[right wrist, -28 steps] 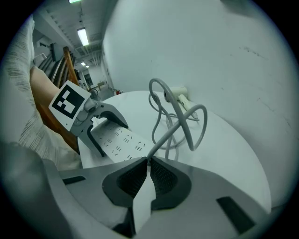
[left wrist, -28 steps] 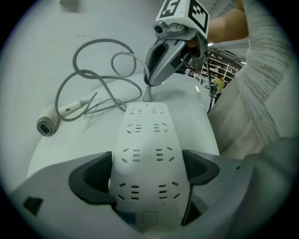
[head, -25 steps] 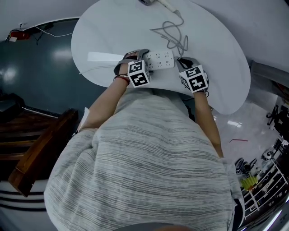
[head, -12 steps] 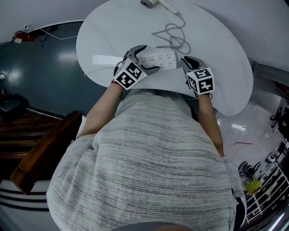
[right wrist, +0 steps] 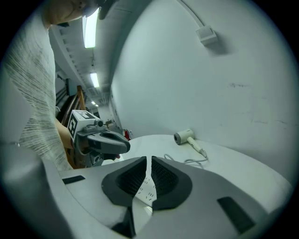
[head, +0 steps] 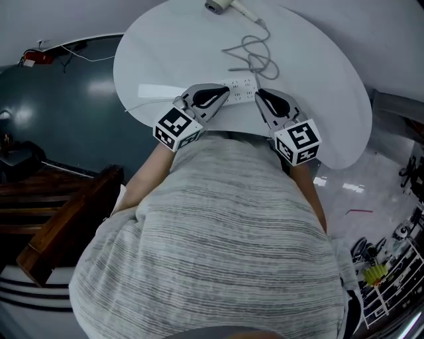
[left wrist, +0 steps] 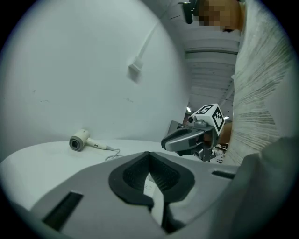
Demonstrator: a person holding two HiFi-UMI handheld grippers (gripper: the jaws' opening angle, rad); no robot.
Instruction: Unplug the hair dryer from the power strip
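A white hair dryer (head: 218, 5) (left wrist: 79, 140) (right wrist: 184, 136) lies at the far edge of the round white table (head: 318, 99). Its grey cord (head: 255, 56) (right wrist: 194, 161) loops toward the right end of the white power strip (head: 242, 88). Whether the plug sits in a socket I cannot tell. My left gripper (head: 225, 93) (left wrist: 149, 156) hovers above the strip's left end; its jaws have just been closing and are shut on nothing. My right gripper (head: 260, 94) (right wrist: 149, 161) hangs over the strip's right end. Its jaws have just been opening and stand a narrow slit apart, empty.
A flat white strip (head: 159, 91) lies on the table left of the power strip. Dark floor lies to the left, with wooden furniture (head: 66, 218) at the lower left. A rack of small items (head: 377, 278) stands at the lower right.
Both grippers have lifted off the table at the ends of the power strip and now point more level. The left gripper rolled and its jaws went from wide open to shut.
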